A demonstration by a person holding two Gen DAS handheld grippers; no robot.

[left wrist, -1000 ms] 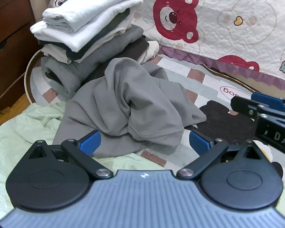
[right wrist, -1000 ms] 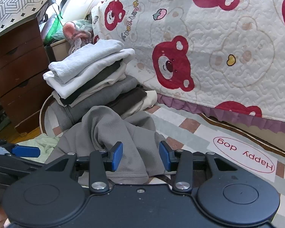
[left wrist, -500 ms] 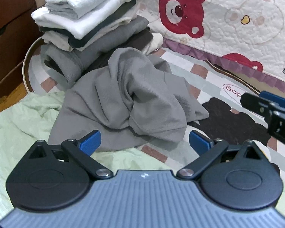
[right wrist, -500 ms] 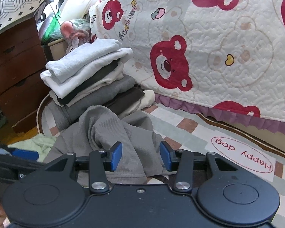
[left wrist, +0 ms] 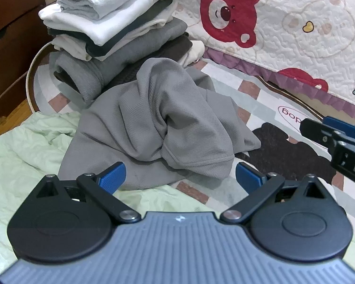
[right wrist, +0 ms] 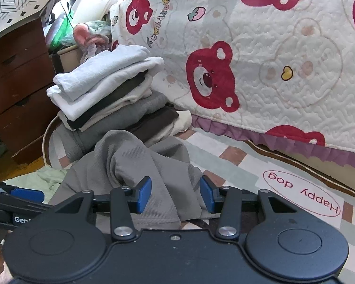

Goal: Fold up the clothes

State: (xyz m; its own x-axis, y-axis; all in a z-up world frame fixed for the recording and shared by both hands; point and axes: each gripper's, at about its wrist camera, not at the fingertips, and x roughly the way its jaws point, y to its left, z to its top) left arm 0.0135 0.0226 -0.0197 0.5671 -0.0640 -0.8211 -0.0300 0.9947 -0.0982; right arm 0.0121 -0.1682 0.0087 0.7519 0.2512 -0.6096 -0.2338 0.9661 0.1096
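Grey garment (left wrist: 158,127): crumpled on checked rug (left wrist: 255,99), against stack of folded clothes (left wrist: 116,30).
Left hand-held gripper (left wrist: 179,177): fingers wide apart, empty.
Right hand-held gripper (right wrist: 175,197): fingers apart, empty, just before garment.

A checkered floor rug (left wrist: 227,85) carries a crumpled grey knit shirt (left wrist: 158,118), a stack of folded clothes (left wrist: 116,28) and a pale green sheet (left wrist: 23,146).
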